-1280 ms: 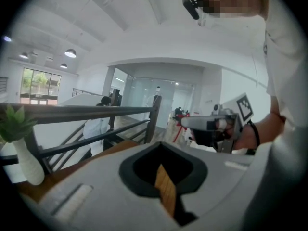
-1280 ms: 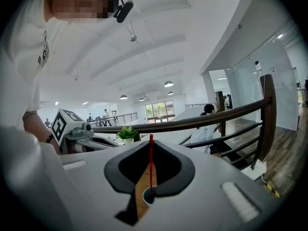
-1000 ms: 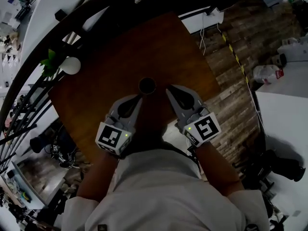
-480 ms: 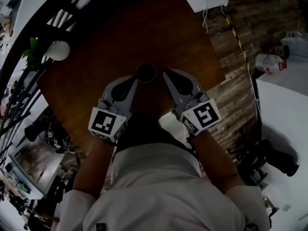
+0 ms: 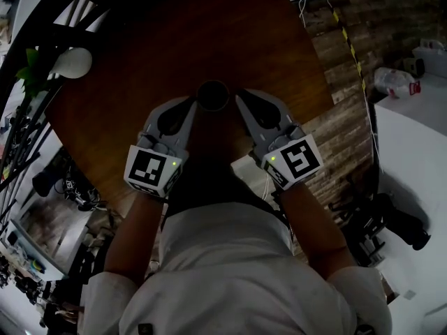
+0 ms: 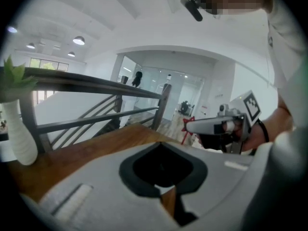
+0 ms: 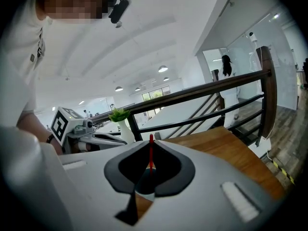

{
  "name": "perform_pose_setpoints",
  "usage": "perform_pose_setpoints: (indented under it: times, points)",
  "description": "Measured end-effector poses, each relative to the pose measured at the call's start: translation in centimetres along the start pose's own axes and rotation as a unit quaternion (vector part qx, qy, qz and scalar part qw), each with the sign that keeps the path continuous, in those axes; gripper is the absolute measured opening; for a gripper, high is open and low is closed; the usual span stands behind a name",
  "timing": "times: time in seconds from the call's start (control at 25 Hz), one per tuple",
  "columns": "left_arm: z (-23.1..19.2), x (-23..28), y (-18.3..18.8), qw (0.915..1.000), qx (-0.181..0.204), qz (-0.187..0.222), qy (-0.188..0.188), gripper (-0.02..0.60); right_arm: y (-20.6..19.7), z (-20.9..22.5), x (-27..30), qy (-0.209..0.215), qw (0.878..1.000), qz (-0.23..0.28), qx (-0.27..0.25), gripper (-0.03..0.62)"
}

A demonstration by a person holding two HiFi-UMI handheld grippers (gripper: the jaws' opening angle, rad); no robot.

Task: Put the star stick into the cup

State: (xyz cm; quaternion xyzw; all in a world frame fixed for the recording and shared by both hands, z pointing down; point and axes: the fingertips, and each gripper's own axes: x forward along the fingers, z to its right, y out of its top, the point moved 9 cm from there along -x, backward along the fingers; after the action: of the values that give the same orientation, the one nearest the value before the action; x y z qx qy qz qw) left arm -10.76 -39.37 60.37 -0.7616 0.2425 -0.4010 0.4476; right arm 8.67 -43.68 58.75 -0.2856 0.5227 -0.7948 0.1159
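Right gripper [image 5: 239, 97] is pinching the star stick [image 7: 150, 154]: in the right gripper view its jaws are closing nearly flush on a thin red rod that is running up the seam between the tips. The stick isn't resolving in the head view, too dark and thin. The left gripper view is showing a red bit [image 6: 185, 130] hanging at the right gripper's nose, right of centre; it looks like the same stick, but I can't make out the star shape for sure. Left gripper [image 5: 192, 102] is sitting with jaws pressed together, nothing between them. The cup [image 5: 213, 95] is standing upright on the wooden table [image 5: 140, 54], upper centre of the head view, dark with its mouth open. Both gripper noses are flanking it, left one just beside its lower-left rim, right one just beside its right rim; I can't tell if either is touching. The stick is not in the cup. A white vase [image 5: 70, 62] with green leaves is sitting at the table's upper-left edge, next to a dark railing [image 6: 96, 83].
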Motion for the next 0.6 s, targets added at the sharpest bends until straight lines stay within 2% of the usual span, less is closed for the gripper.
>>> perform_pose_setpoints:
  times: [0.6]
  points:
    - [-1.4, 1.4, -1.3, 0.9999, -0.007, -0.012, -0.004, 0.002, -1.9, 1.5, 1.8, 0.003, 1.0, -0.012, 0.019, 0.023]
